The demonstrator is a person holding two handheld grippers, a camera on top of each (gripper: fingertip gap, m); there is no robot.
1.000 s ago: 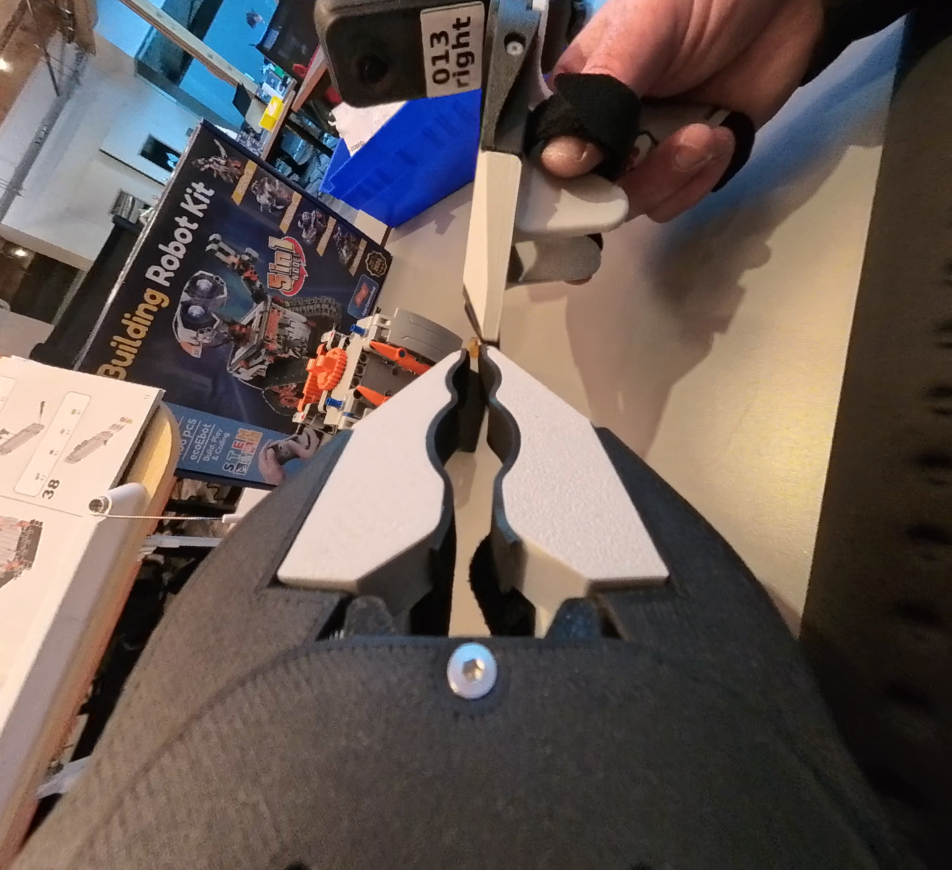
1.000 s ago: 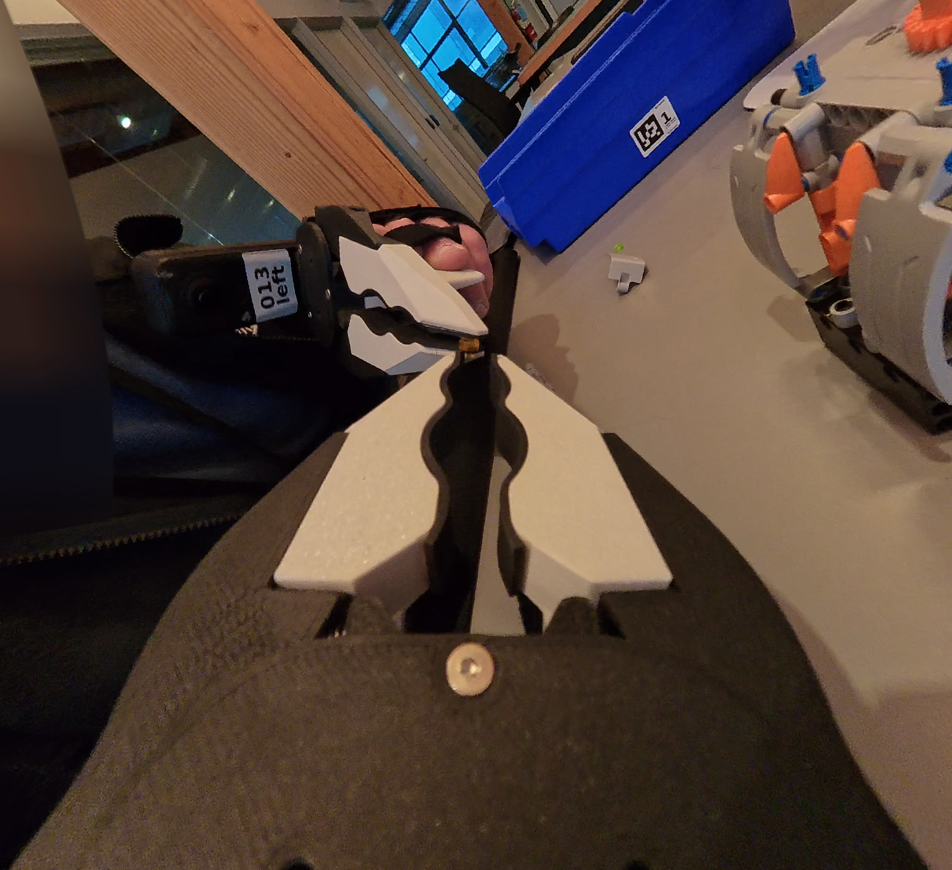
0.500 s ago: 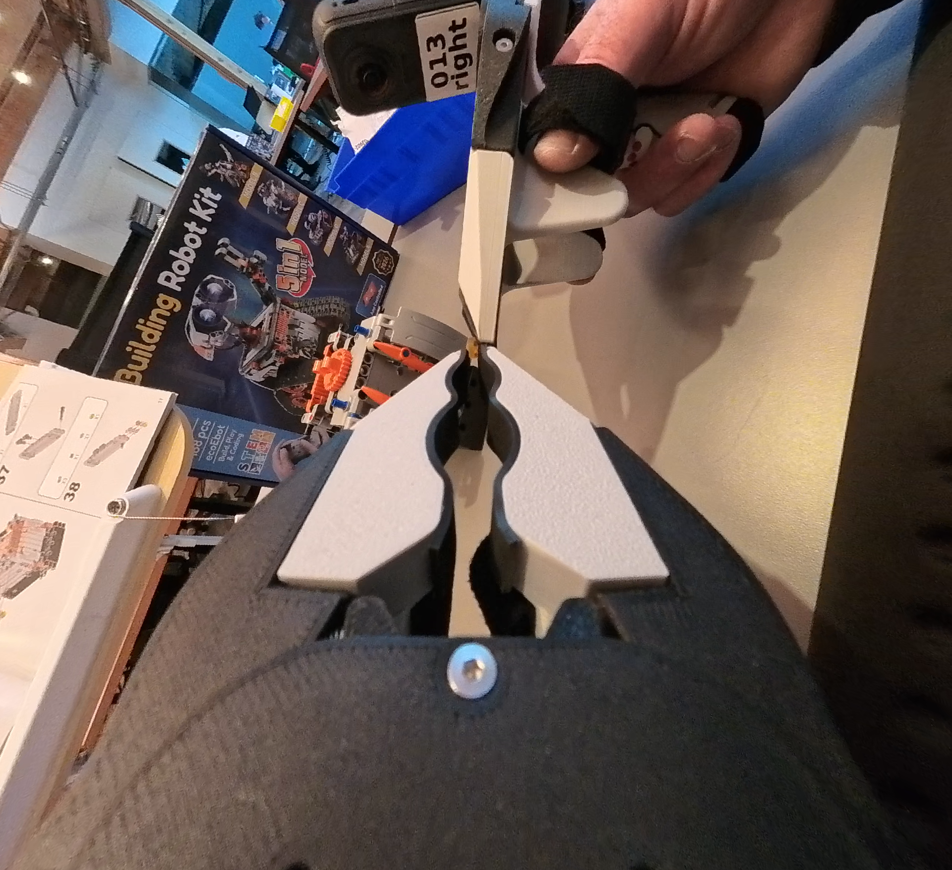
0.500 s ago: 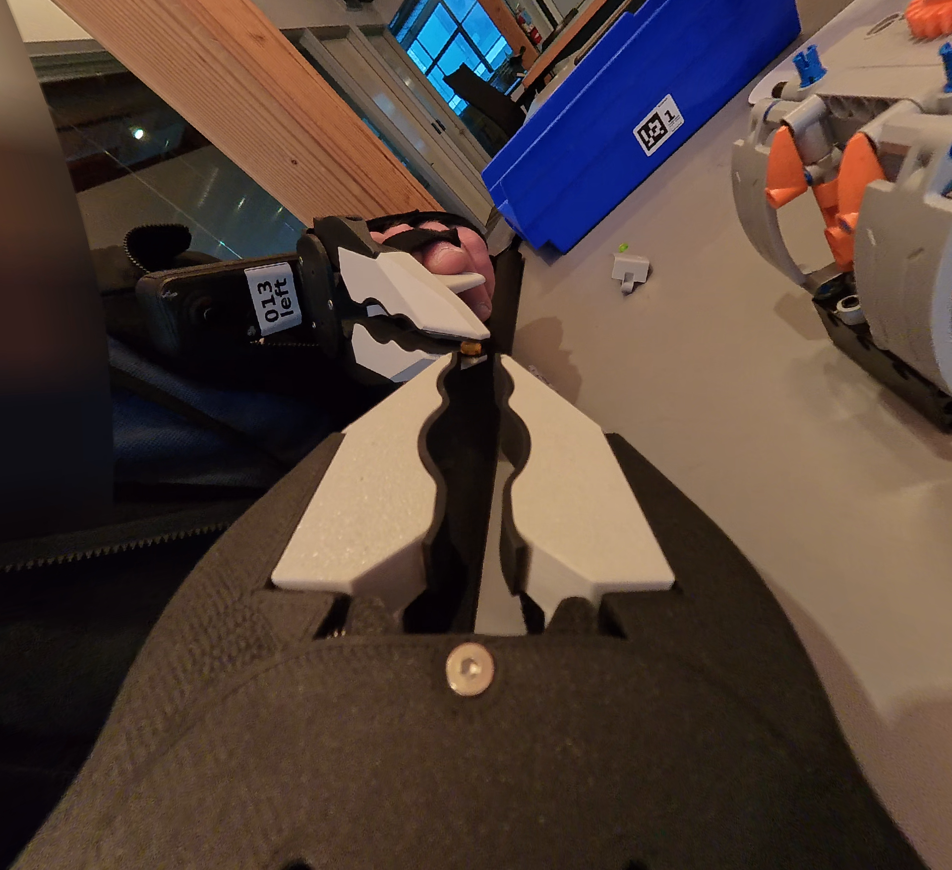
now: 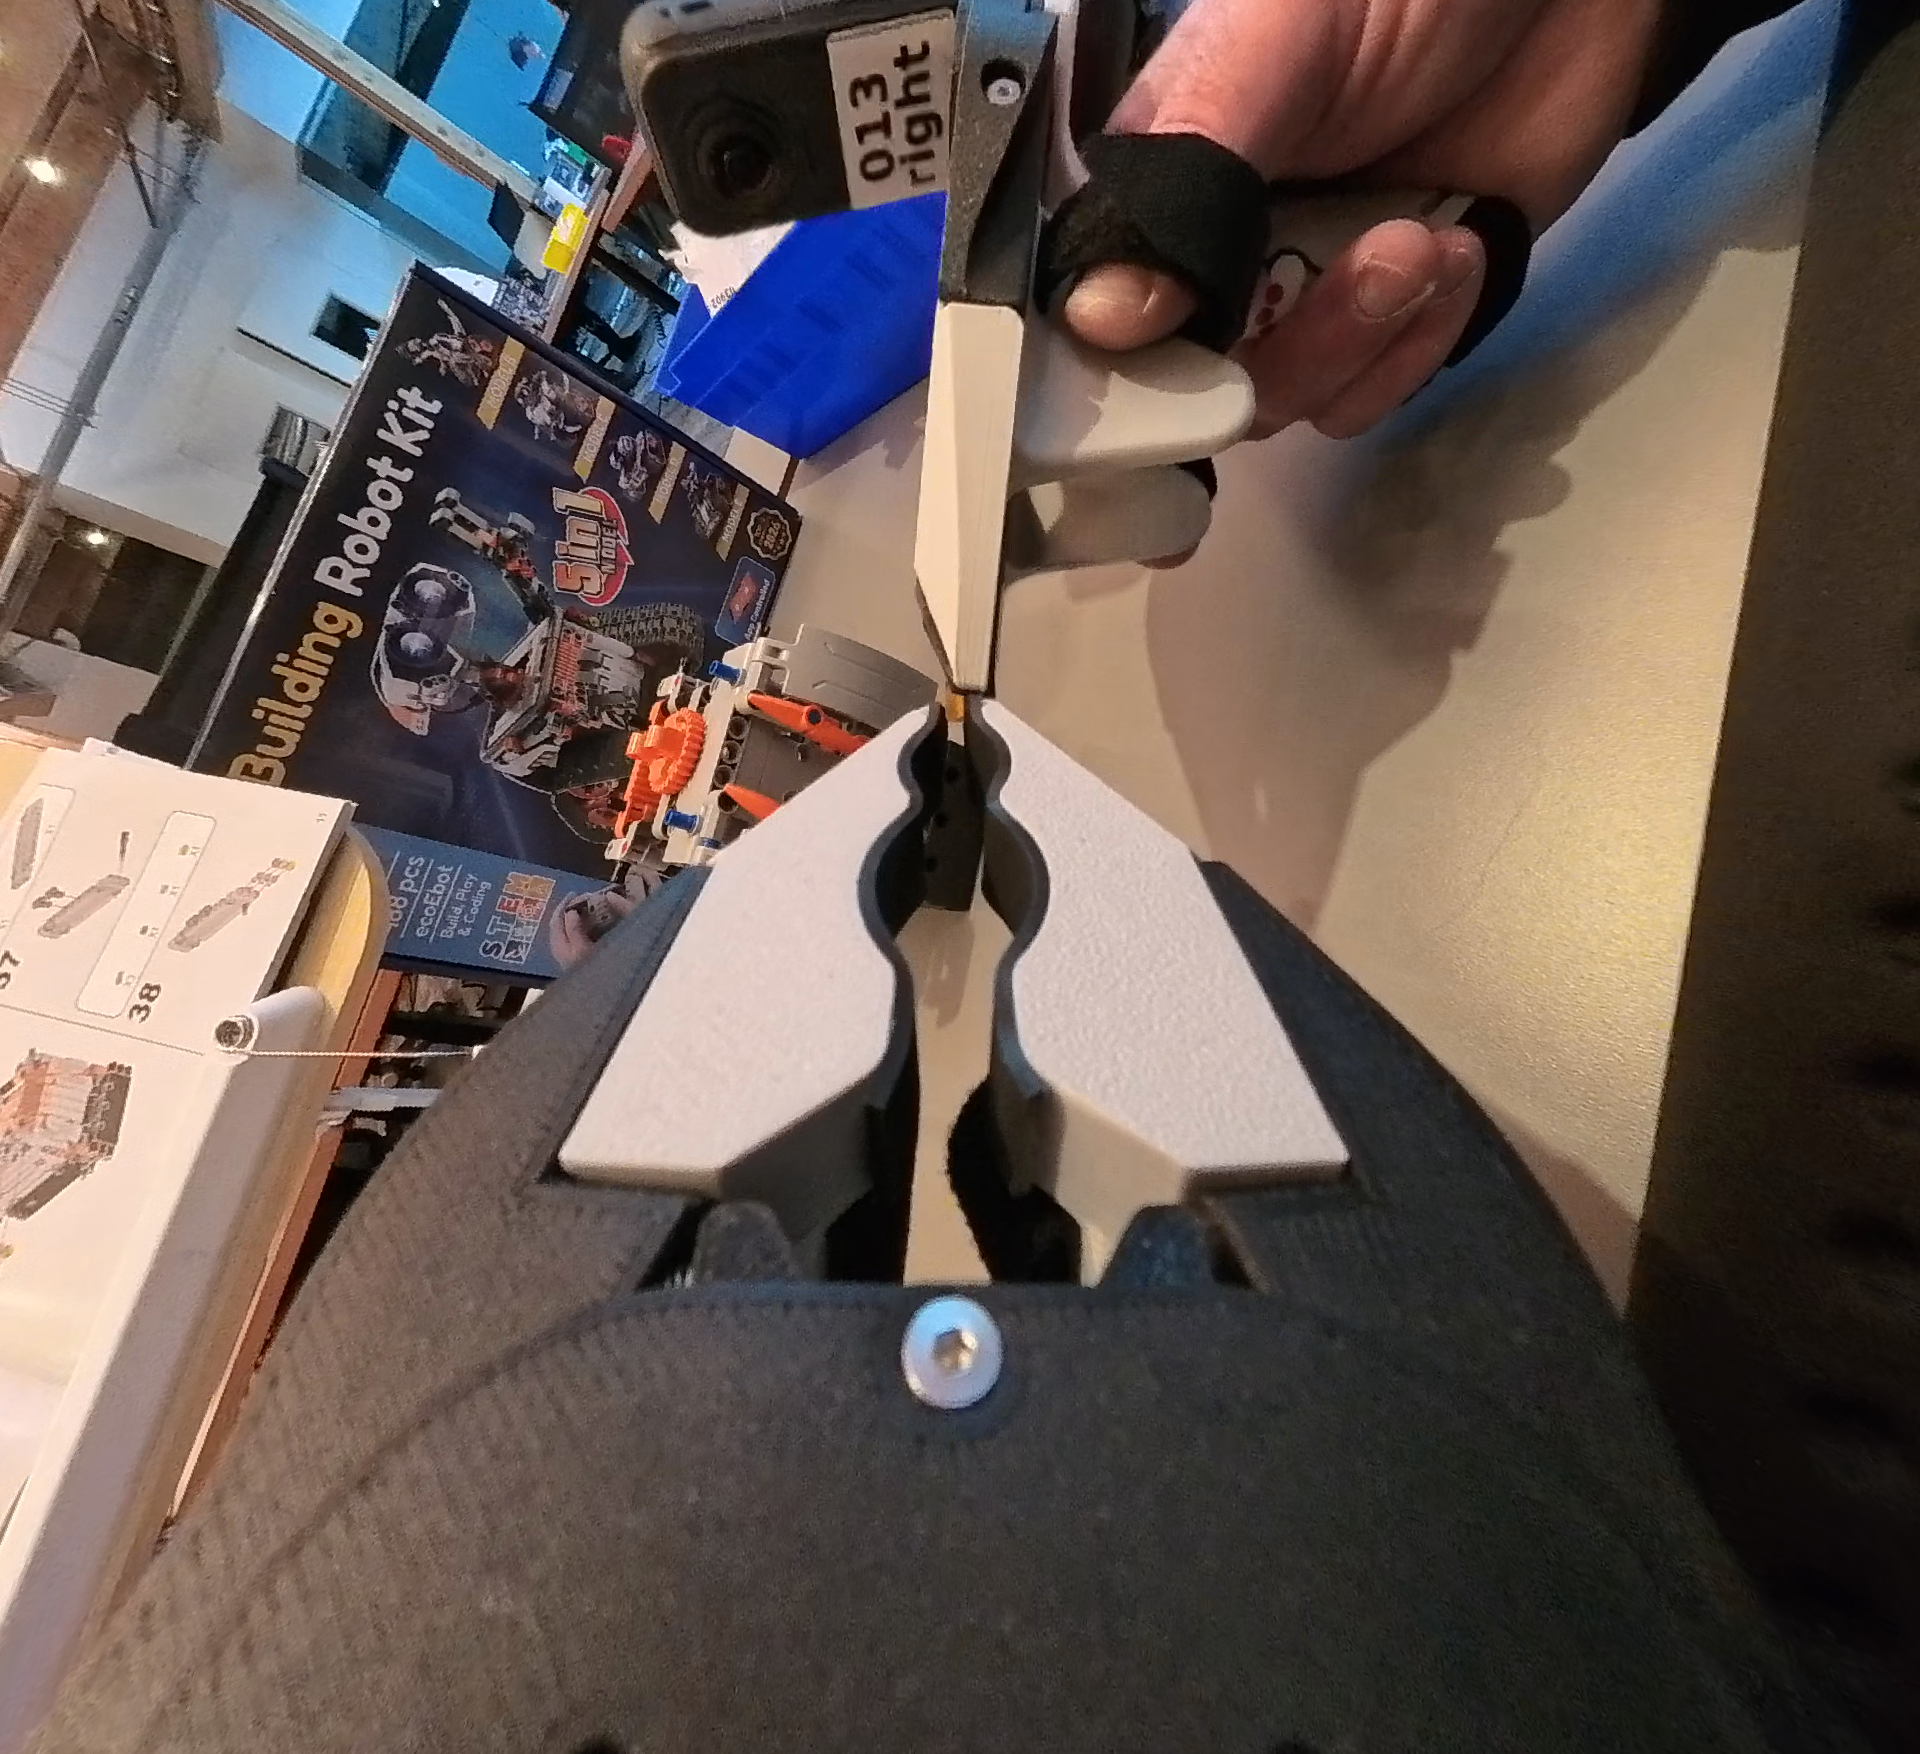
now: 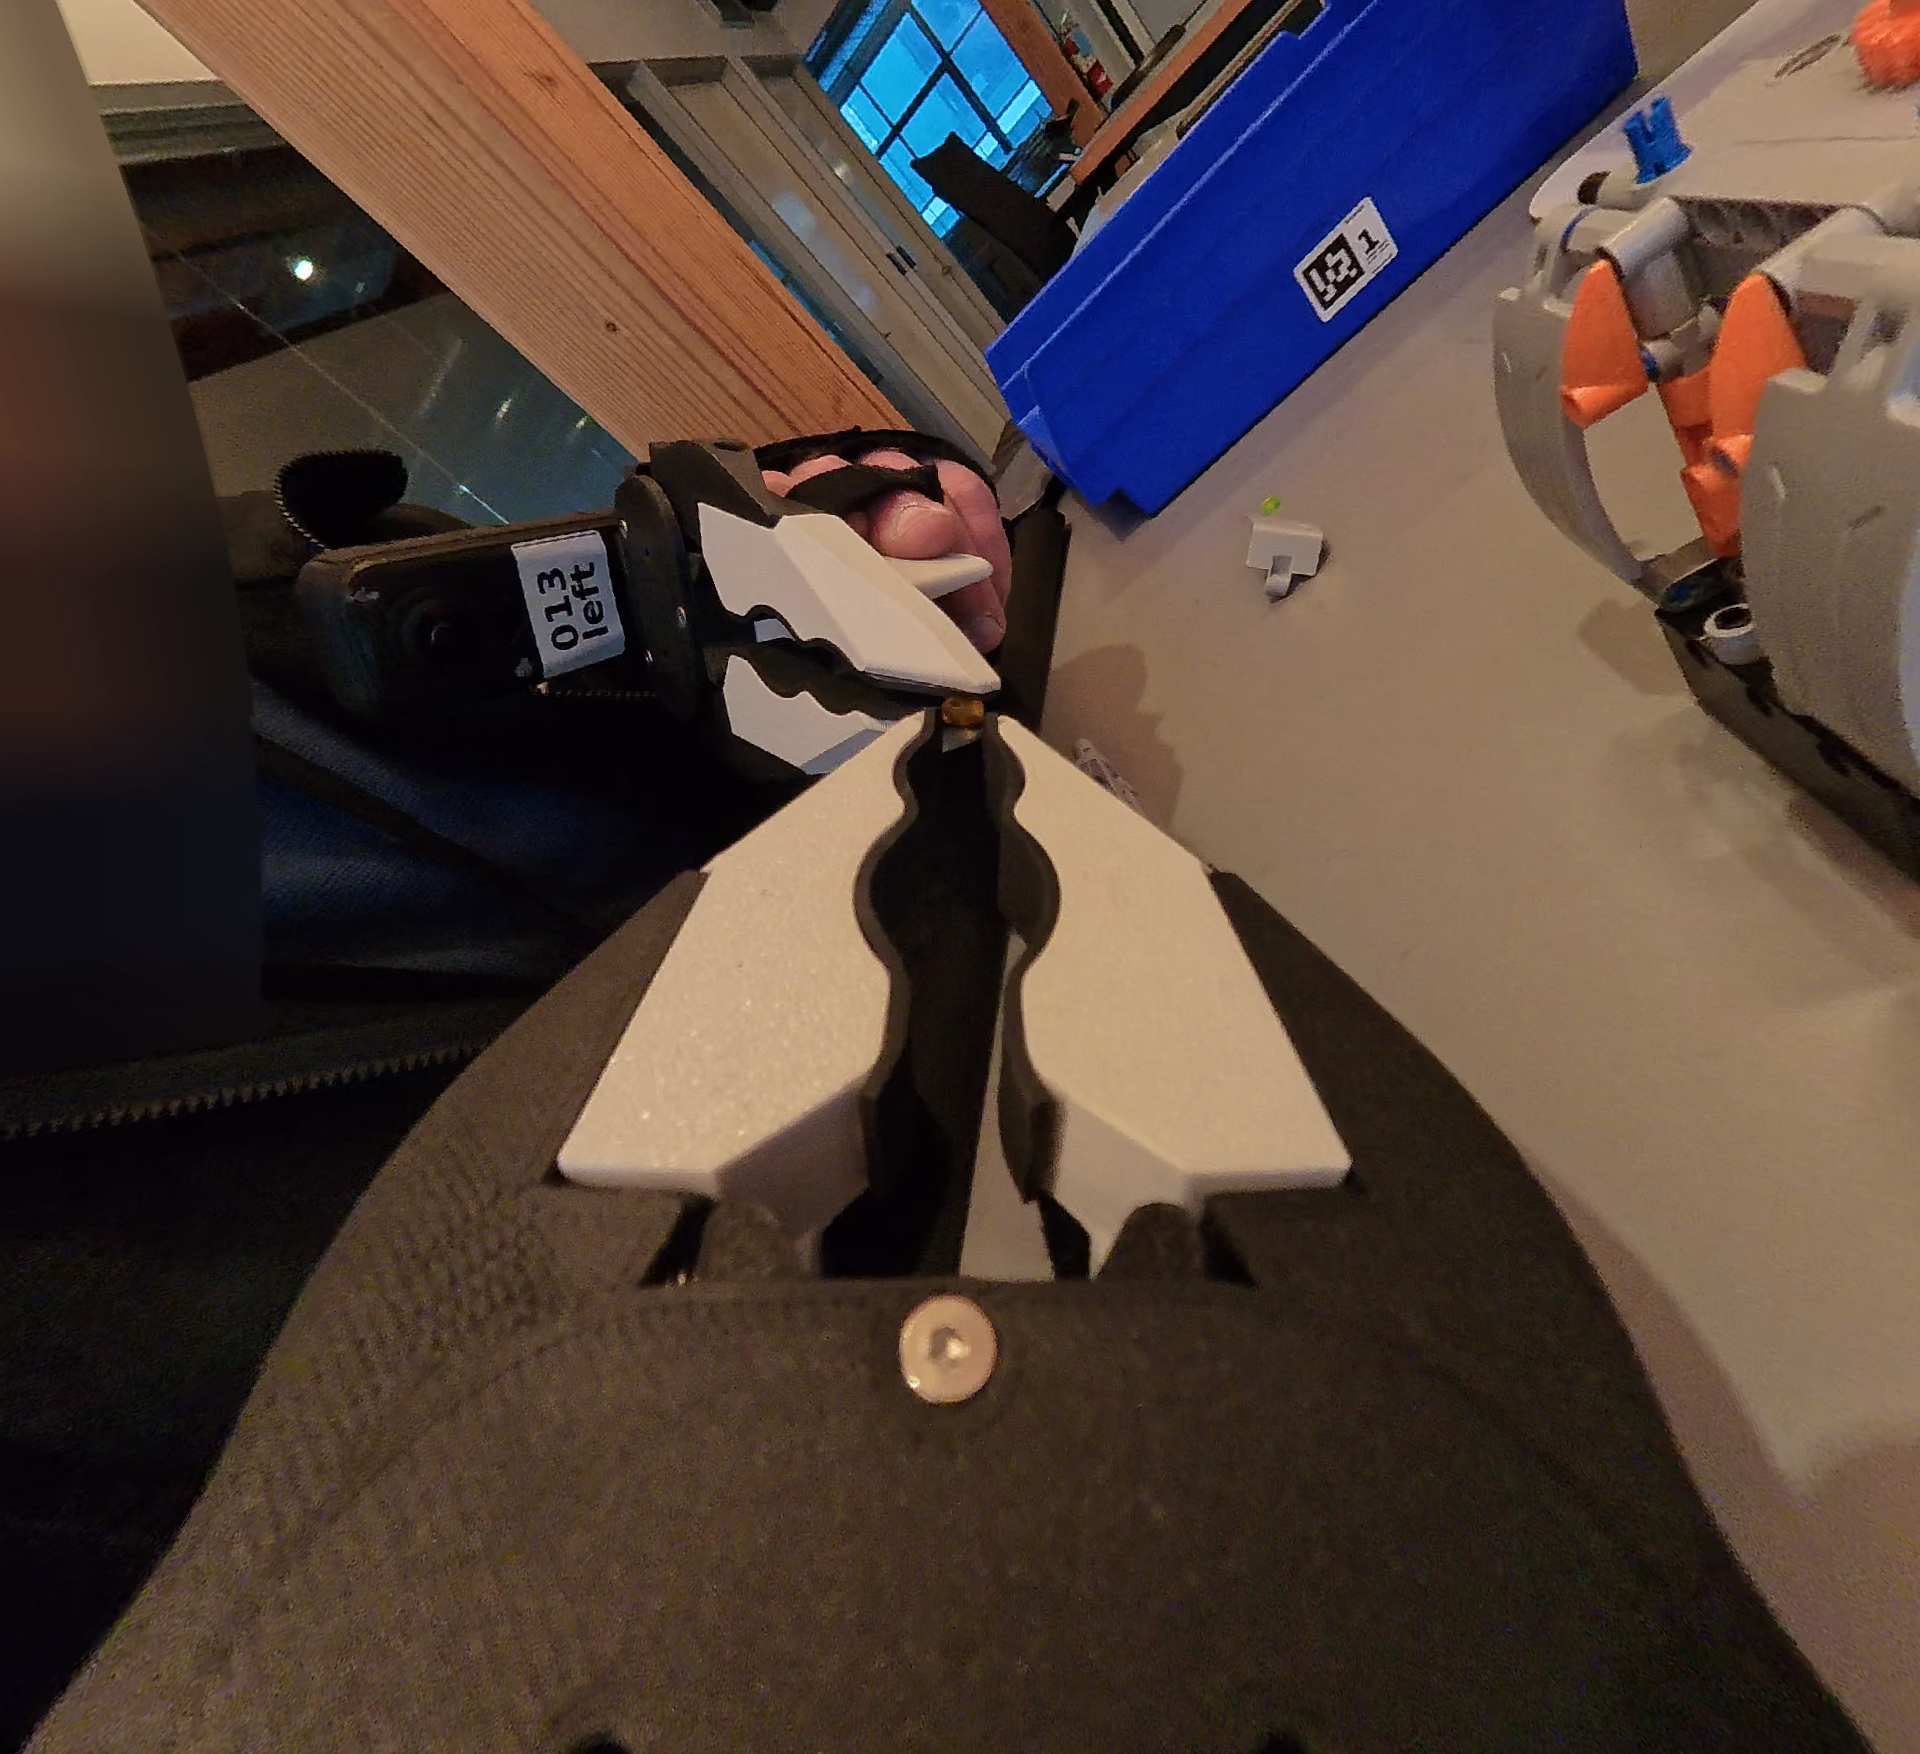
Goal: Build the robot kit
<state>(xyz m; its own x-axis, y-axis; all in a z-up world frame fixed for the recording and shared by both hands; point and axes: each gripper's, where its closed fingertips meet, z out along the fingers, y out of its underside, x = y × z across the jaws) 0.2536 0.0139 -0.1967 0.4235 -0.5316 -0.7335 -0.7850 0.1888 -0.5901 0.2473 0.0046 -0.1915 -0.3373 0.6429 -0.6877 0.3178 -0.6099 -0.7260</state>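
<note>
My left gripper [image 5: 954, 717] is shut on a small black beam with holes [image 5: 951, 831], held upright between its fingers. A tiny tan pin [image 5: 956, 705] sticks out at the beam's top end. My right gripper [image 5: 964, 670], held by a hand, comes down from above and meets the left tips at that pin. In the right wrist view my right gripper [image 6: 961, 730] is shut on the tan pin [image 6: 961, 714]. The left gripper [image 6: 971, 681] touches it tip to tip from the left. Both are above the grey table [image 6: 1455, 925].
A grey and orange brick-built robot model [image 6: 1766, 478] stands on the table at the right, also in the left wrist view [image 5: 727, 769]. A blue bin [image 6: 1351, 250] lies behind it. A small grey part [image 6: 1285, 551] lies loose. A kit box [image 5: 499, 613] and an instruction booklet [image 5: 125, 925] stand at the left. My left and right fingertips are right by each other.
Both grippers stay tip to tip at the pin. The right gripper has tilted slightly and looms a little larger in the left wrist view; the background has shifted a little.
</note>
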